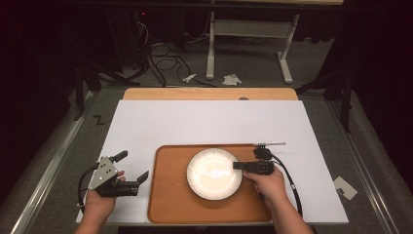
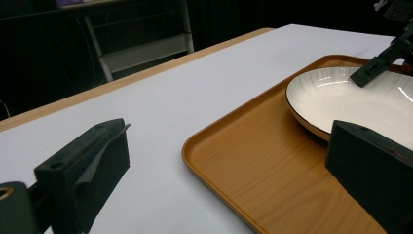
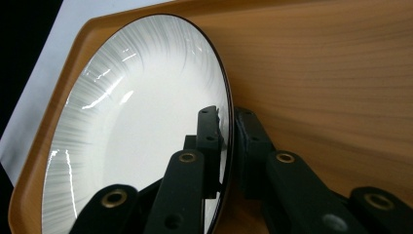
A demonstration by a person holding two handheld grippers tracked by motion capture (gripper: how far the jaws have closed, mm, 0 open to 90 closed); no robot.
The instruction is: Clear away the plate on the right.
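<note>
Plate [image 1: 214, 174] (white, ribbed) sits inside tray [image 1: 168, 200] — claw-gripped.

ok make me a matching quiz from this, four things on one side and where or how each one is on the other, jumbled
1. plate
2. tray
3. left tongs
4. right tongs

a. open, above the white sheet left of the tray
b. shut on the plate's rim
c. white, dark-edged, sitting on the tray
d. wooden brown, lying on the white sheet

Pairs: 1-c, 2-d, 3-a, 4-b
</note>
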